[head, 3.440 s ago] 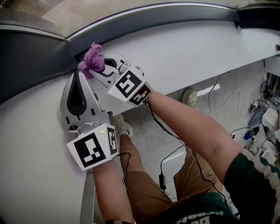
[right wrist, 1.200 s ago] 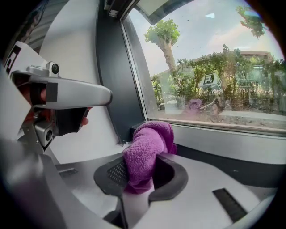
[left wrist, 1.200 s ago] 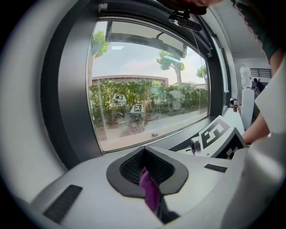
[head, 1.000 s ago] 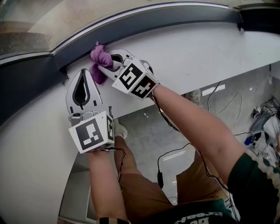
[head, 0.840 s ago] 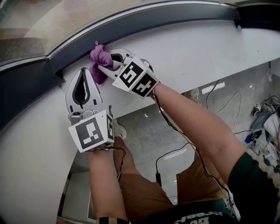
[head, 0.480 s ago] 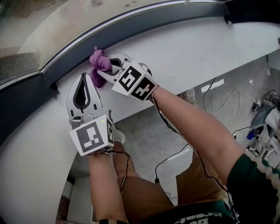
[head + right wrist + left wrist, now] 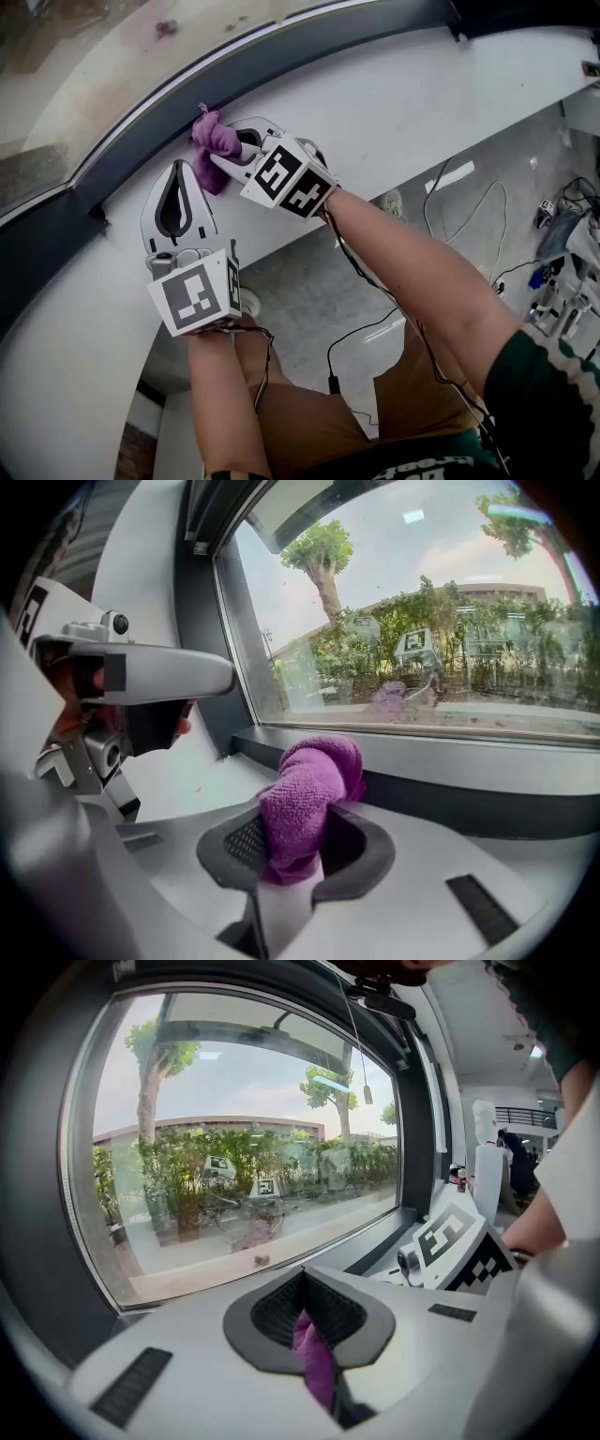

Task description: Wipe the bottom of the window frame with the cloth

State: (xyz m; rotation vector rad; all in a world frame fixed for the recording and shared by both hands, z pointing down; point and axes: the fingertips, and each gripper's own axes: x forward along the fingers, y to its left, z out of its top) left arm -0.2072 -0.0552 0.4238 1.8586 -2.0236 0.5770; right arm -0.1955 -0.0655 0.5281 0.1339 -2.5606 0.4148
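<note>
Right gripper view: right claw (image 7: 295,850) is pinching a crumpled purple terry cloth (image 7: 309,780) at the dark window frame (image 7: 450,794); left claw (image 7: 178,167) is lying closed beside it.

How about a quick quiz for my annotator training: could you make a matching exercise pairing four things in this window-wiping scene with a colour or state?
Things:
1. cloth
2. window frame
3. sill
4. right tool

Colours and states:
a. white
b. shut on the cloth
c. purple
d. dark grey

Pairs: 1-c, 2-d, 3-a, 4-b.
</note>
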